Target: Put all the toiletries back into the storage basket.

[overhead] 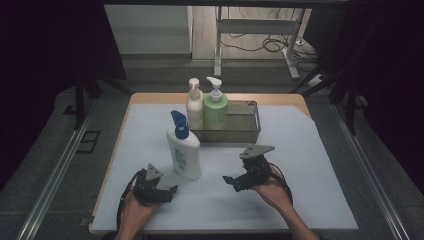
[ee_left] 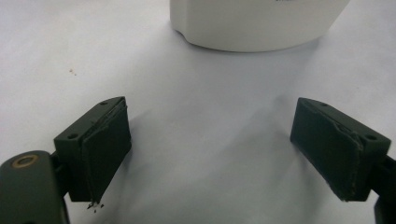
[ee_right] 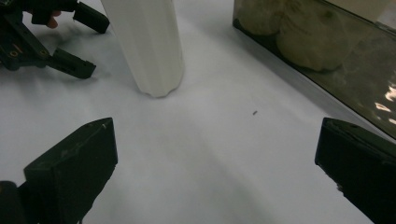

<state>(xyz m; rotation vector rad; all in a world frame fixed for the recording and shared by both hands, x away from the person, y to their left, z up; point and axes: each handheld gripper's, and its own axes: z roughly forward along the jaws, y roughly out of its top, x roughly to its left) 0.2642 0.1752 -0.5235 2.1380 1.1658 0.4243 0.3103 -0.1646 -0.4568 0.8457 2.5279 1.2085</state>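
Overhead first, high view: left gripper [overhead: 172,190] sits low on the white surface [overhead: 310,165], jaws spread, holding nothing, aimed toward the base of the white bottle with the blue cap [overhead: 184,150]. Bottle stands upright, just beside and ahead of this gripper, not touching it. Right gripper [overhead: 229,182] held above the surface to the bottle's right, jaws apart, empty. Behind the bottle, a metal tray [overhead: 248,131]; a cream pump bottle [overhead: 194,106] and a green pump bottle [overhead: 216,107] stand at its left end.

Left gripper view: both jaws wide apart, bare surface between them, nothing clamped. White bottle's rounded base [ee_left: 254,25] lies ahead, slightly right of centre, clear of both jaws.

Right gripper view: jaws wide apart, gap empty. White bottle [ee_right: 149,46] stands ahead at left; left gripper [ee_right: 86,44] open beyond it. Tray wall [ee_right: 322,56] runs along the right, apart from the right-hand jaw.
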